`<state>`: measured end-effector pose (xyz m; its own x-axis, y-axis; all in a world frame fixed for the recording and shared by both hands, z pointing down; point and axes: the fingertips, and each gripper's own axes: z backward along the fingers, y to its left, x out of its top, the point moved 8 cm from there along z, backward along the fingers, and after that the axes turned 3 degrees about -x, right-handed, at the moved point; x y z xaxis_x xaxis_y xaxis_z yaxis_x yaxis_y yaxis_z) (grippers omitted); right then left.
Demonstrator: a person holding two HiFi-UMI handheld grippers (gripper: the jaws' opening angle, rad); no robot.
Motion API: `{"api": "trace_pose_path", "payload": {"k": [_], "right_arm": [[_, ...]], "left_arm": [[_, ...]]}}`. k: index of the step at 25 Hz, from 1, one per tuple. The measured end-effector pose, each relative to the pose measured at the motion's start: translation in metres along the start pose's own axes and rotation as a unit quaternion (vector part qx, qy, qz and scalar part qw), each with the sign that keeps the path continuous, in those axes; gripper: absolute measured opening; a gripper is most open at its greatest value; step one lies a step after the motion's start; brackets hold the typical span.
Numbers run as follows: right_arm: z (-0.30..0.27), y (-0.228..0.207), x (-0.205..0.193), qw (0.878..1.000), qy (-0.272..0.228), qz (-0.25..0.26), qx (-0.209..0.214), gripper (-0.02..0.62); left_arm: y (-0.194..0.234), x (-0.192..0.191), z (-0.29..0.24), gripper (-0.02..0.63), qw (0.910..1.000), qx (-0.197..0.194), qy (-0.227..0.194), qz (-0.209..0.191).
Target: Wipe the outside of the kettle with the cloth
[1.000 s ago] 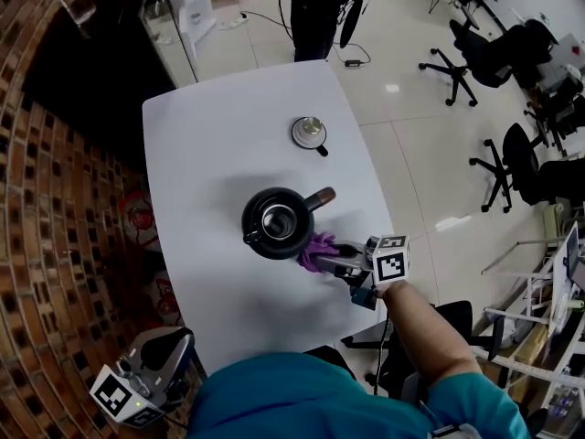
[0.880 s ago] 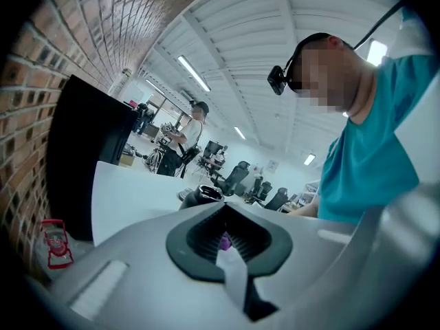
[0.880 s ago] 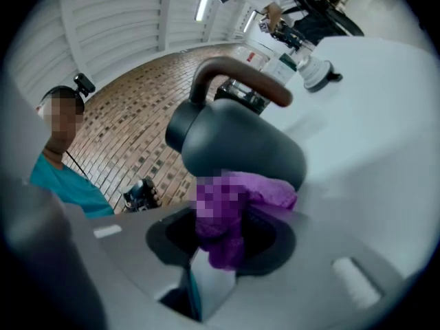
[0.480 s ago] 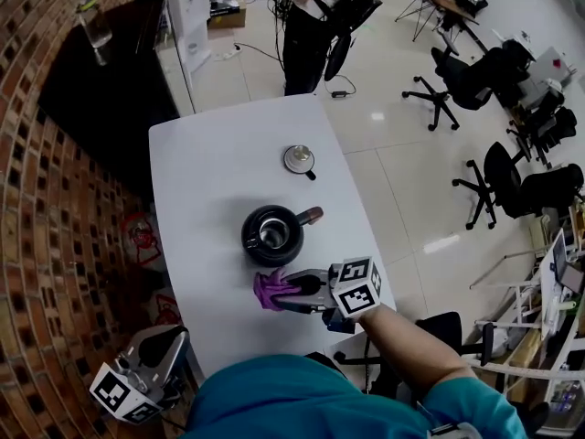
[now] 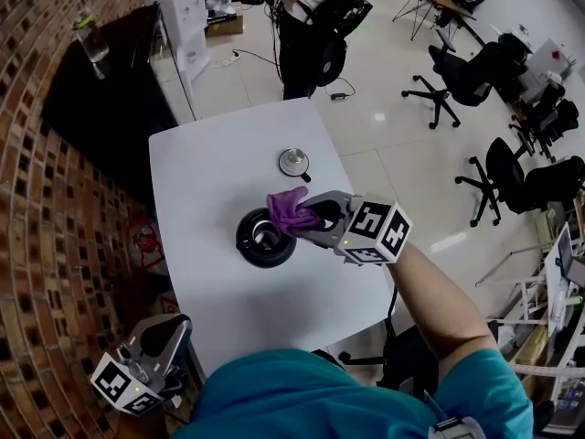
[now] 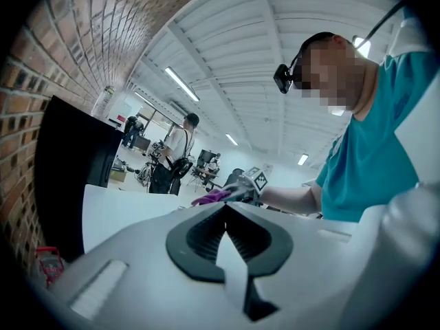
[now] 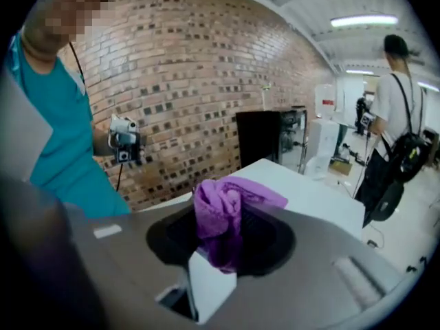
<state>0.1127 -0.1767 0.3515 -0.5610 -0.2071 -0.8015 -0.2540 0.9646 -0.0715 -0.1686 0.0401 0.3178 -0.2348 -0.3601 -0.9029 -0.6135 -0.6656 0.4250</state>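
The black kettle point(image 5: 263, 239) stands open-topped in the middle of the white table point(image 5: 210, 154). My right gripper point(image 5: 315, 219) is shut on a bunched purple cloth point(image 5: 290, 208), held raised over the kettle's right rim; the handle is hidden under it. In the right gripper view the cloth point(image 7: 221, 215) fills the jaws. My left gripper point(image 5: 146, 364) hangs low at the near left, off the table by the brick wall. Its jaws meet with nothing between them point(image 6: 225, 208). From there the cloth point(image 6: 212, 196) and the right gripper point(image 6: 249, 181) show far off.
The kettle's lid point(image 5: 294, 162) lies on the table behind the kettle. A person point(image 5: 311, 16) stands beyond the table's far edge. A brick wall point(image 5: 46, 208) runs along the left, with a black cabinet point(image 5: 101, 90). Office chairs point(image 5: 457, 71) stand at the right.
My right gripper has carried the cloth from the kettle's near side up and back, over its right rim. The left gripper has stayed low at the near left.
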Motion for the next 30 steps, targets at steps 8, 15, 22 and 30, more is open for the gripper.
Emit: {"api": "trace_pose_path", "payload": {"k": [8,15,22,30], "right_arm": [[0.018,-0.028,-0.039,0.994,-0.056,-0.091,-0.025,0.117],[0.028,-0.047,-0.082,0.965,-0.164,-0.206,0.010,0.117],[0.026,-0.055,-0.117,0.942,-0.225,-0.250,0.011,0.117],[0.004,-0.048,-0.161,0.937,-0.205,-0.283,-0.006,0.117]], "left_arm": [[0.001,0.002,-0.007,0.000,0.9999,0.001,0.012,0.003],[0.002,0.001,-0.017,0.000,0.9994,-0.001,0.033,0.012],[0.003,-0.002,-0.020,0.000,0.9987,0.006,0.049,0.010],[0.004,-0.010,-0.019,0.000,0.9979,0.010,0.064,0.001]]}}
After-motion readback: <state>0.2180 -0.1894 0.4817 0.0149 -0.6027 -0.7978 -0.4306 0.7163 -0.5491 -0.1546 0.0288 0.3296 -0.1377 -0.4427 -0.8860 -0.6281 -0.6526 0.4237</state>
